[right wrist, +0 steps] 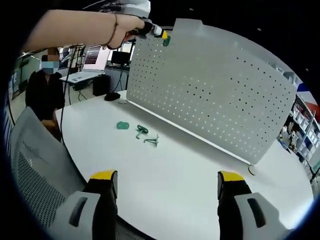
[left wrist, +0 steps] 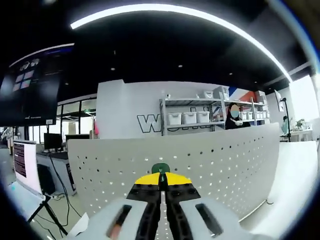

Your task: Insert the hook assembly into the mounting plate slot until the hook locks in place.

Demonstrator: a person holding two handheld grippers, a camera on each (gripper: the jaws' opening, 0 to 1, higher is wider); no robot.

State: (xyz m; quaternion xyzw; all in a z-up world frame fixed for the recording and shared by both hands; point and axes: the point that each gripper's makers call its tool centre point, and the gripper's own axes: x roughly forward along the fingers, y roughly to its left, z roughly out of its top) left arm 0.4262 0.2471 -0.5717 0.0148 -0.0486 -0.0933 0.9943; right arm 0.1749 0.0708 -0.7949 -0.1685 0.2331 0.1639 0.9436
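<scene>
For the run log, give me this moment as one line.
left gripper: shut on green hook, at pegboard | right gripper: open | green parts: table

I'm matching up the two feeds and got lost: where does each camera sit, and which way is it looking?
Left gripper view: rides the left gripper, jaws shut on a green hook piece, held high at the pegboard top edge, facing the room beyond.
Right gripper view: rides the open right gripper, low over the white table, facing the pegboard; the person's arm shows.
Shared: the pegboard, left gripper and its hook piece.
</scene>
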